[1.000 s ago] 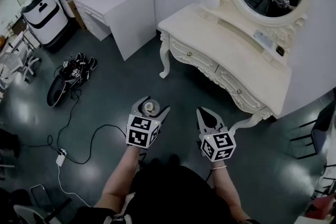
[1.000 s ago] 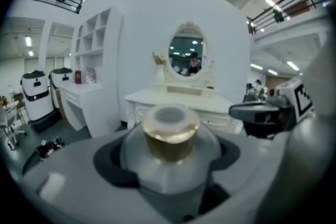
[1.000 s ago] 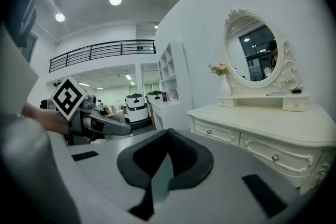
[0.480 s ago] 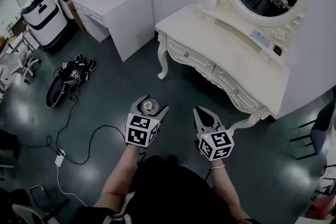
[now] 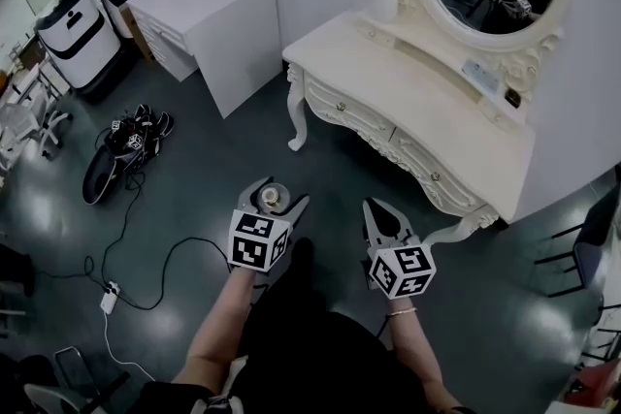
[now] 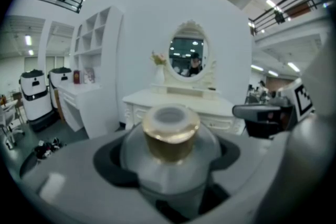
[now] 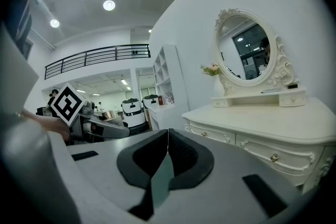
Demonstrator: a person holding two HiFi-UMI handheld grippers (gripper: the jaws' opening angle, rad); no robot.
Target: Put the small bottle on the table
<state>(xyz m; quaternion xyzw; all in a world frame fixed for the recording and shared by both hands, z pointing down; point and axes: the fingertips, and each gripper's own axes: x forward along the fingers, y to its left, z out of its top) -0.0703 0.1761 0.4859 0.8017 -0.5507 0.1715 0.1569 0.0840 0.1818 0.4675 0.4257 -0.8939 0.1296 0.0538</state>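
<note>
Head view, change: the white bench (image 5: 417, 102) sits slightly lower and nearer in frame than a second ago, and a dark foot now shows on the floor between the two tools. The person appears to be walking the load towards it.
Head view, meaning for task: judged as carry stage. Set-down not yet begun, with open floor between tools and bench.
Head view, small bottle (image 5: 272, 198): upright between the jaws of the left tool (image 5: 278, 193), over the dark floor, well apart from the bench.
Head view, right tool (image 5: 375, 207): beside the left tool, pointed the same way, carrying nothing.
Left gripper view, tool state: jaws closed round the body of the small bottle, one at each side. The grip is unchanged from a second ago.
Left gripper view, bottle detail: clear rounded body, gold collar, pale cap on top, standing straight.
Left gripper view, bench: straight ahead beyond the bottle, its top bare at the front edge. An oval mirror and a vase of flowers stand at the back.
Right gripper view, tool state: jaws pressed together along a thin seam, with nothing between them.
Right gripper view, bench: ahead and to the right, drawers facing the tool.
</note>
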